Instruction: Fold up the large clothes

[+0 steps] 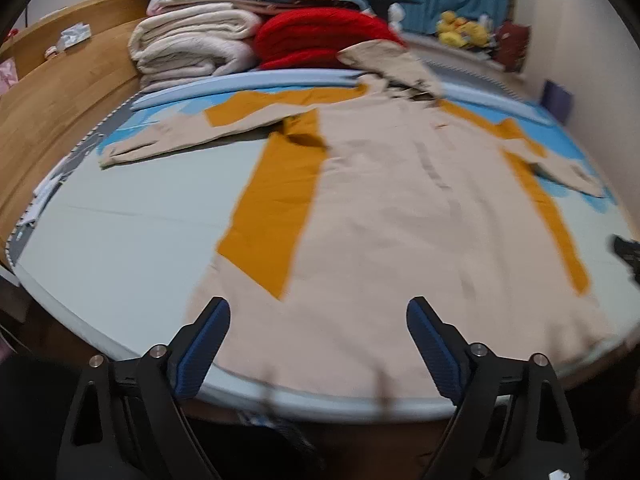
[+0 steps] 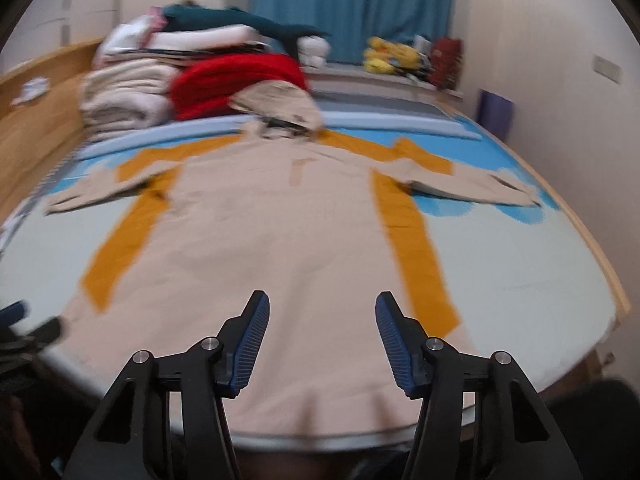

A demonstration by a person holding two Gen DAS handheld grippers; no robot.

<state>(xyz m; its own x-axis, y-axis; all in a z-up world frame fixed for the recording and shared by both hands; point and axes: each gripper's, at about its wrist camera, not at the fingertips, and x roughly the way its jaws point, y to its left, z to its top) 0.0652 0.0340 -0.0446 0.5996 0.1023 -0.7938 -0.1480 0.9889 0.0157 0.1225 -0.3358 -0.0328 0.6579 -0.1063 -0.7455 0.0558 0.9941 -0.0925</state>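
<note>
the left wrist view shows the garment's (image 1: 384,200) near left corner and a dark bit of the other tool at its right edge; the right wrist view shows the right sleeve (image 2: 476,186) at full stretch. the left gripper (image 1: 318,316) stands wide apart over the hem, gripping nothing. the right gripper (image 2: 322,312) is narrower but also open above the cloth, empty. the beige coat with mustard side panels lies flat on the bed (image 1: 120,240), hood (image 2: 276,104) toward the folded blankets (image 2: 124,92).

Bare mattress (image 1: 120,232) flanks the coat (image 1: 380,208); folded bedding (image 1: 192,40) blocks beyond.
</note>
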